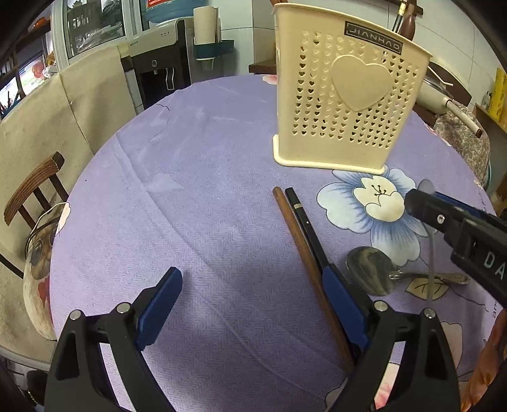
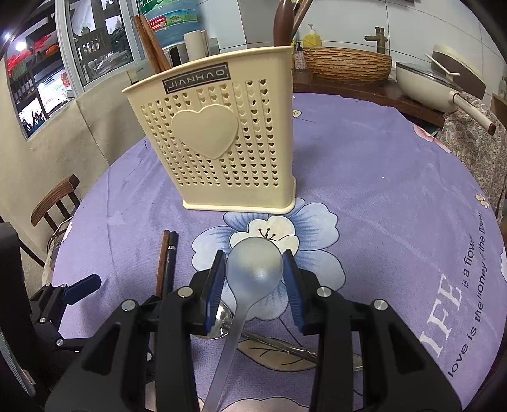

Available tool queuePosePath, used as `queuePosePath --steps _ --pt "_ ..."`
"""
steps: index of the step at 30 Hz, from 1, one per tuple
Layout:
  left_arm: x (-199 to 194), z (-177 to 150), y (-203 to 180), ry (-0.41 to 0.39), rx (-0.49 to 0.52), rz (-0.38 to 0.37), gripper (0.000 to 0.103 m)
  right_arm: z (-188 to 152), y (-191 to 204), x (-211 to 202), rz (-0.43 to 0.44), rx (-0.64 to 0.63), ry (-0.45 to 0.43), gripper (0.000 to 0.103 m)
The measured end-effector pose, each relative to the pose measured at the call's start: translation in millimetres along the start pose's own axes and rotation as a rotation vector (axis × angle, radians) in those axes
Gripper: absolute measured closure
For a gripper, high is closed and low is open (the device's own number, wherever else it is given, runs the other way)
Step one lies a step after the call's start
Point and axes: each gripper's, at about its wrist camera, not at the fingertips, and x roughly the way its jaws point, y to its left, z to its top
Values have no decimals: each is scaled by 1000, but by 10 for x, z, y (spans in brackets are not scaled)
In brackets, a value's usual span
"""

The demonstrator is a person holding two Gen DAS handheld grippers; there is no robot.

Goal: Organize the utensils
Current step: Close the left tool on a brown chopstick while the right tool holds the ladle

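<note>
Progress judged partial: holder (image 2: 218,139), upper centre of the right wrist view, already had brown chopsticks (image 2: 152,44) sticking out at its upper left and a dark brown handle (image 2: 283,22) at its upper right; compartments inside could not be made out. Left on the purple cloth (image 1: 190,158) were three items: brown stick (image 1: 304,253) and black stick (image 1: 304,218) side by side at centre of the left wrist view, and metal spoon (image 1: 370,269) at lower right, bowl toward the sticks. Fourth item, translucent spoon (image 2: 255,266), sat at centre of the right wrist view between the pads of the right gripper (image 2: 255,279); jaws were narrowed onto its bowl, handle trailing down toward the camera over the metal spoon. It appeared lifted off the cloth, in front of the holder and not yet in it. Left gripper (image 1: 253,304) had jaws wide apart, empty, right finger (image 1: 342,304) lying just beside the two sticks at lower centre. Estimate: translucent spoon next into the holder, then sticks and metal spoon. Pan (image 2: 424,92) at upper right was not part of the job.
</note>
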Motion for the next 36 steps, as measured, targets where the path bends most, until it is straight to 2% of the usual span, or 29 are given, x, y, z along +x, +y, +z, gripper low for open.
queuePosePath --steps 6,7,12,14,17,19,23,25,36 --pt "0 -21 144 18 -20 0 15 -9 5 -23 3 -5 -4 66" --pt "2 -13 174 21 -29 -1 18 -8 5 -22 5 -4 -4 66" --pt "72 136 221 52 -60 -32 45 10 14 -22 18 -2 -7 66" --pt "115 241 212 64 -64 -47 49 12 21 -42 21 -3 -15 66" --pt "173 340 182 74 -70 -58 60 9 21 -63 21 -5 -20 66" --pt "214 414 160 83 -70 -47 68 5 17 -71 20 -5 -22 66" --pt "239 453 140 86 -77 -36 77 1 26 -82 21 -8 -26 66" --pt "233 437 127 83 -75 -25 90 4 32 -79 22 -10 -27 66" --pt "180 342 105 67 -116 -45 93 -4 58 -90 24 -14 -30 66"
